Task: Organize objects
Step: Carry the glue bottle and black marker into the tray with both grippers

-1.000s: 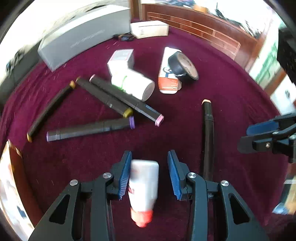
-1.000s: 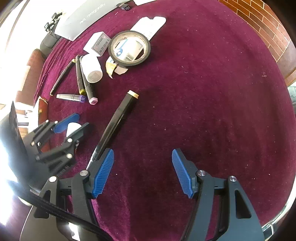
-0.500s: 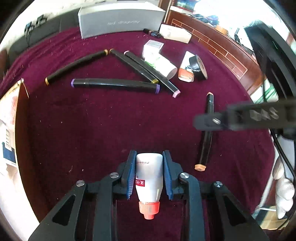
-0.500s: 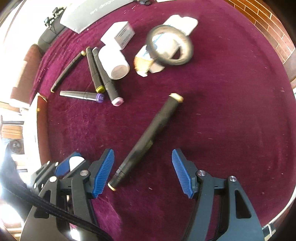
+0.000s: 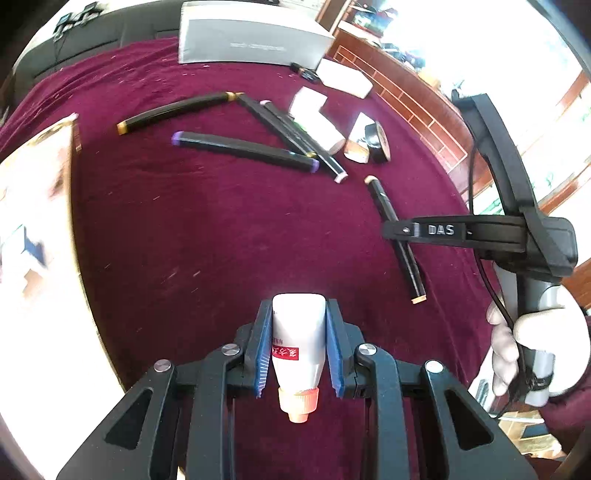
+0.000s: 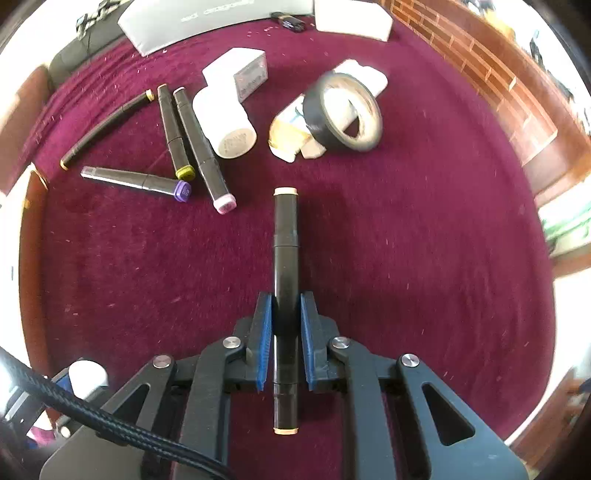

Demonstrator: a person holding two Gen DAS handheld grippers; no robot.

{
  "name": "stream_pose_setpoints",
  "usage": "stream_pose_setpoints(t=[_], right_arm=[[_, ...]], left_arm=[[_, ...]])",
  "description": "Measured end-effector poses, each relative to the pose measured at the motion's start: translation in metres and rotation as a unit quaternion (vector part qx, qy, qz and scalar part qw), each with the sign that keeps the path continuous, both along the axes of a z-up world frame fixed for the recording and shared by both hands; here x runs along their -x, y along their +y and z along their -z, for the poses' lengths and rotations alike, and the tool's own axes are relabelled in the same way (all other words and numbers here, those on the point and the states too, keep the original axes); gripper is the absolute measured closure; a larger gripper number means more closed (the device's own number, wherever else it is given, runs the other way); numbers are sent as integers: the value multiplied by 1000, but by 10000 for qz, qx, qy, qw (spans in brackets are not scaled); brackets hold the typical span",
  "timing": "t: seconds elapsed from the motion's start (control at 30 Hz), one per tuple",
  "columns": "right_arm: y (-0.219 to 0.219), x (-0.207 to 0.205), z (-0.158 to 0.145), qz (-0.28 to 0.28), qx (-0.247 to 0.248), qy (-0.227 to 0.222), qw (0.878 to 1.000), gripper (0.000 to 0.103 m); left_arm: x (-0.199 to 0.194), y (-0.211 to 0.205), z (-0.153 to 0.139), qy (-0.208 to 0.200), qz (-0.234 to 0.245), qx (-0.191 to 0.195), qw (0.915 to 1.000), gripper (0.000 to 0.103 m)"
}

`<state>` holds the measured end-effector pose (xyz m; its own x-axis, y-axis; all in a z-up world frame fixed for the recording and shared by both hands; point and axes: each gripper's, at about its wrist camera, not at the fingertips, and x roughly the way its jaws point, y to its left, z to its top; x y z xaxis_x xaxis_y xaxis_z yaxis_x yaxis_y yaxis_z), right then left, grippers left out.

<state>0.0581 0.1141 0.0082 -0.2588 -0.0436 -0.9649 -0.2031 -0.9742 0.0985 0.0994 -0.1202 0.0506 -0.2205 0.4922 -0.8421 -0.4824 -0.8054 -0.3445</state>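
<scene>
My left gripper [image 5: 298, 314] is shut on a white tube with an orange cap [image 5: 298, 347], held above the maroon cloth [image 5: 207, 229]. My right gripper [image 6: 286, 301] is shut on a black marker with tan ends [image 6: 285, 258], which lies along the fingers; the same marker [image 5: 391, 218] shows in the left wrist view under the right gripper's finger. Several other black markers [image 6: 199, 144] lie in a loose cluster at the far left, with yellow, purple and pink caps.
A white bottle [image 6: 225, 118] on its side, a small white box [image 6: 243, 70], a black tape roll [image 6: 343, 110] on a packet, a long grey box [image 5: 251, 40] and a white box [image 6: 351, 18] lie farther back. A carton [image 5: 33, 206] stands at the left edge.
My right gripper has moved over the tan-ended marker and shut on it. My left gripper has kept its hold on the tube and drawn back with it.
</scene>
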Motion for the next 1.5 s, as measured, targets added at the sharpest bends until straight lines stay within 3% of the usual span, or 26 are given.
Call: stream_pose_setpoints(t=[0.27,0.57,0.8,1.03,1.23,1.5], right_arm=[[2,-25,-25,183,749,239,9967,91],[-61,-14,-75,-679,1154,706,9885,90],[-128,2,-86,-1451,1609,674,9739,90],[-213,21,-72,-2184,1709,383,9600,90],[-265,36,-52,-2492,1214,182,9606,90],[-291,50,-30,-2493,679,5,9661,90]], left_arm=[[-4,-50,-25,98,-359,-367,9986,81],[5,-129,-45,95,-1396,-677,9878,80],[20,-193,-27,10,-2319,-101,9727,80],[50,-224,5,-124,-2522,474,9664,80],[78,-226,19,-80,-2485,764,9656,80],[95,-229,27,-58,-2526,1035,9620,80]])
